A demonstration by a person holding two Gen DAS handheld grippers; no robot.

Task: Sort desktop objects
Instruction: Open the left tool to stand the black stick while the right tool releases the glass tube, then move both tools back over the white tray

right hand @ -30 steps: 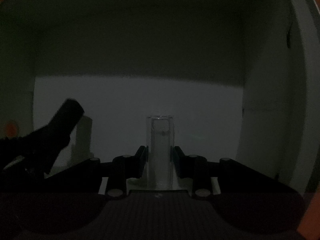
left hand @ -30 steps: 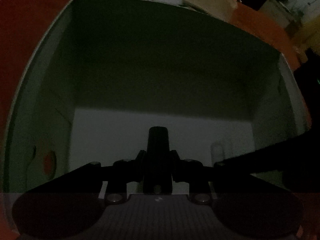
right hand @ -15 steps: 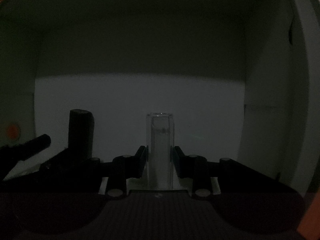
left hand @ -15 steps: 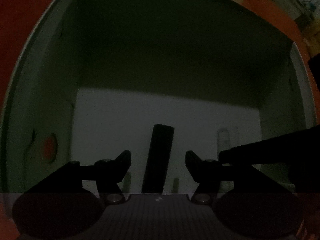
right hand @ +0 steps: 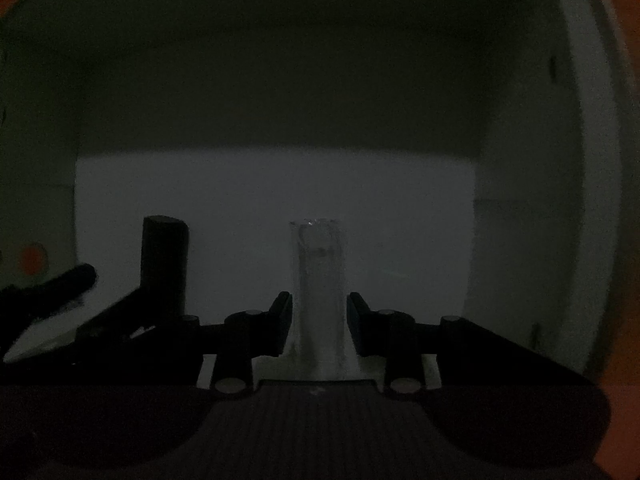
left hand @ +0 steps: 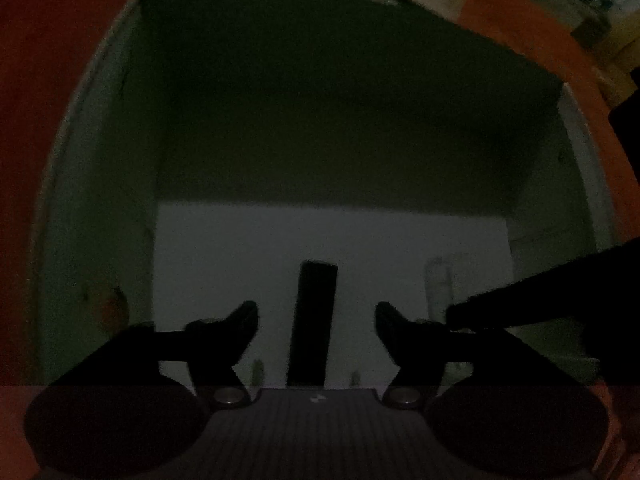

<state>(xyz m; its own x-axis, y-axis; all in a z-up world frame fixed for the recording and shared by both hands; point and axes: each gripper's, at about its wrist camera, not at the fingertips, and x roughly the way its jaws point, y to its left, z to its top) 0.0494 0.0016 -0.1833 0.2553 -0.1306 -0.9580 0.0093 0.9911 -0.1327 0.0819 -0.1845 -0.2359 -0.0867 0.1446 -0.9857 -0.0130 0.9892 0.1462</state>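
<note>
Releasing inside the white box (left hand: 100, 152), the left gripper (left hand: 316, 316) is spreading its jaws clear of the dark cylinder (left hand: 314, 320); the right gripper (right hand: 319, 320) clamps the clear tube (right hand: 319, 280). Lift straight up, avoiding toppling either.

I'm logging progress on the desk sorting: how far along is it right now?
Done: the dark cylinder stands on the white box floor, the opening left gripper clear of it. In hand: the right gripper is shut on the clear tube, low in the box. Left: releasing it; other desk items aren't visible.
</note>
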